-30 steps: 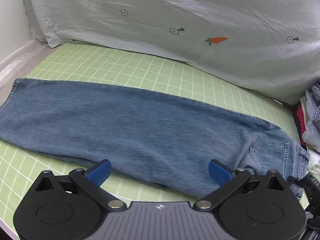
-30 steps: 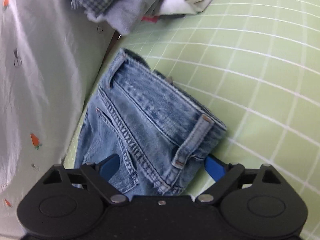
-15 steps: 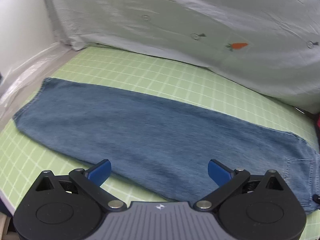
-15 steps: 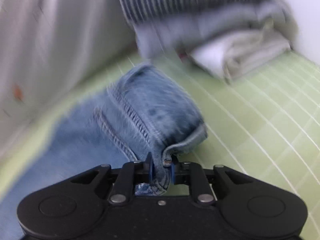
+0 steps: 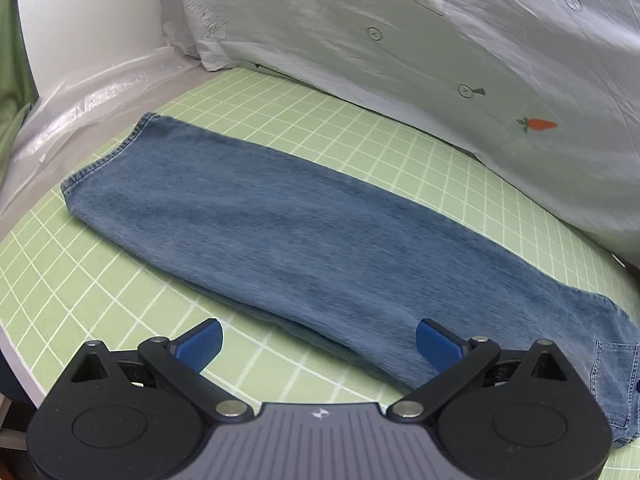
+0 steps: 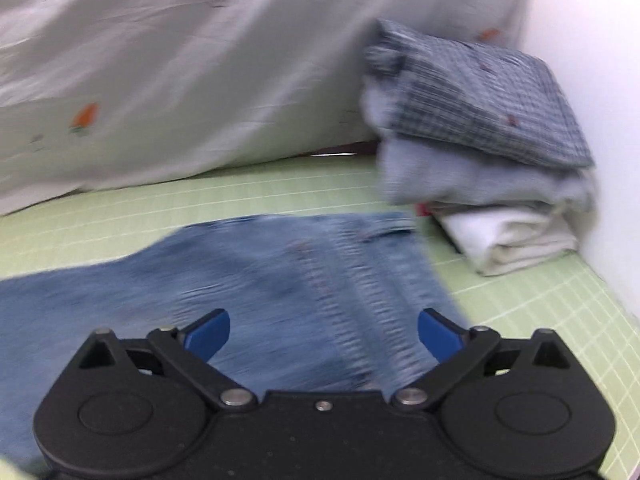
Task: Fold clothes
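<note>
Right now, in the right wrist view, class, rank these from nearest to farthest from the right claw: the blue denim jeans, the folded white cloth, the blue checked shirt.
1. Blue denim jeans: directly ahead of the open right claw, reaching between its fingers.
2. Folded white cloth: right, bottom of the stack.
3. Blue checked shirt: upper right, top of the stack.

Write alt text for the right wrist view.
Open right tongs hover over the waistband end of blurred blue jeans on a green grid mat. A stack of folded clothes sits behind, against a pale carrot-print sheet.
</note>
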### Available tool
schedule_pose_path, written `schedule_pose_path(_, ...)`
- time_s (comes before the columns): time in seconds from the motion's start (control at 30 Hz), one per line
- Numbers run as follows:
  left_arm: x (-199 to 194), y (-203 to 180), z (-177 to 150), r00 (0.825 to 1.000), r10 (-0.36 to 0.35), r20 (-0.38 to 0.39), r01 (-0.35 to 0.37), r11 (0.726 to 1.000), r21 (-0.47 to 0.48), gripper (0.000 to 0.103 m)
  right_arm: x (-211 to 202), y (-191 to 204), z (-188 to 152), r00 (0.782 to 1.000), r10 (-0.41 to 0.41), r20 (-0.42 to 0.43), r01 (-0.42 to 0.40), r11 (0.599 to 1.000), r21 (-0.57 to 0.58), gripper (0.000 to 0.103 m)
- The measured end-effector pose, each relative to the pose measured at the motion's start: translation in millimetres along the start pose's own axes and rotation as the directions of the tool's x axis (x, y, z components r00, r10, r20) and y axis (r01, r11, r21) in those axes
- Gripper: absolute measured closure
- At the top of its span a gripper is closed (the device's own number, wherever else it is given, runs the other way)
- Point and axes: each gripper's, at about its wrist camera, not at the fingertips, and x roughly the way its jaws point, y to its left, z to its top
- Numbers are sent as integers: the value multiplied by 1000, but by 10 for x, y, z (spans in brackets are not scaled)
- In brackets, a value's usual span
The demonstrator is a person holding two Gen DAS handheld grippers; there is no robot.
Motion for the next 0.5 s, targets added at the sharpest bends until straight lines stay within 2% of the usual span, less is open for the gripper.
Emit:
schedule_pose_path(0.2, 143, 563, 272, 999, -30, -11, 30, 999, -12, 1, -476, 685, -74, 993, 116, -10, -116, 992, -41, 0)
schedule_pose_path(0.5, 508, 1634, 943, 999, 43, 1, -43, 999, -25, 1, -799, 1409, -186, 996, 68, -63, -67, 998, 17, 0)
